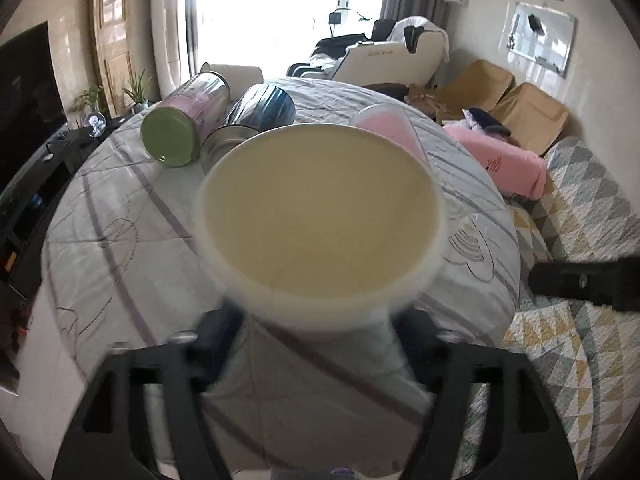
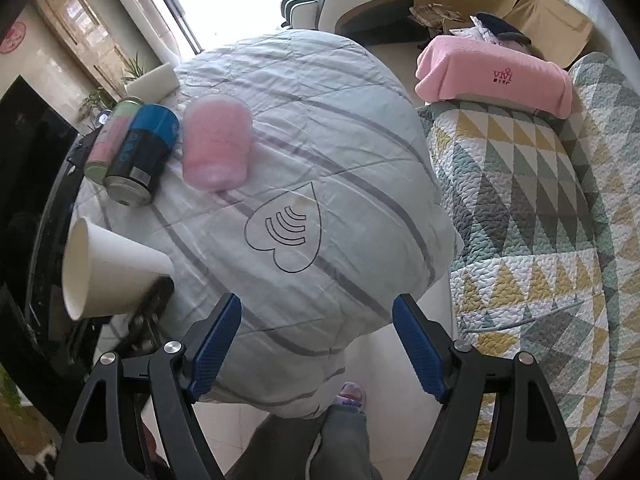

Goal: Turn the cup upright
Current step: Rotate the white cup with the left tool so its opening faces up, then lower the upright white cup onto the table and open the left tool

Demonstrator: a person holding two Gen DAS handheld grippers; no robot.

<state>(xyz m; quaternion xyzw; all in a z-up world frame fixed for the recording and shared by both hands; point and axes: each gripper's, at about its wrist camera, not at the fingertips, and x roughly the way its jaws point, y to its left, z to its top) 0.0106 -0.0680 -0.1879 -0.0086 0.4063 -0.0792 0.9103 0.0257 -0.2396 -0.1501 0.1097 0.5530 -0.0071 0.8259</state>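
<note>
So the white paper cup (image 1: pixel 320 216) fills the middle of the left wrist view, open mouth toward the camera, with the left gripper (image 1: pixel 320 344) clamped around its narrow bottom end. In the right wrist view that same cup (image 2: pixel 108 268) sits at the lower left, tilted on its side and held up off the table.

The right gripper (image 2: pixel 318 344) is released, its blue pads (image 2: pixel 216 344) spread wide with nothing between them, hovering over the near edge of the table.

The table is covered by a wrinkled pale cloth (image 2: pixel 320 128) with grey stripes and a heart outline drawing near the centre. Lying on it toward the upper left: a green and pink tumbler (image 2: pixel 110 140), a blue and black tumbler (image 2: pixel 140 160) just beside it, and a translucent pink cup (image 2: pixel 218 144) a bit to the right.

Room-wise, there's a sofa with a triangle-pattern quilt (image 2: pixel 540 220) on the right, a pink towel (image 2: pixel 494 76) draped over its arm, a massage chair (image 1: pixel 384 60) near the bright window, and a dark TV (image 1: pixel 28 92) at the left edge.
</note>
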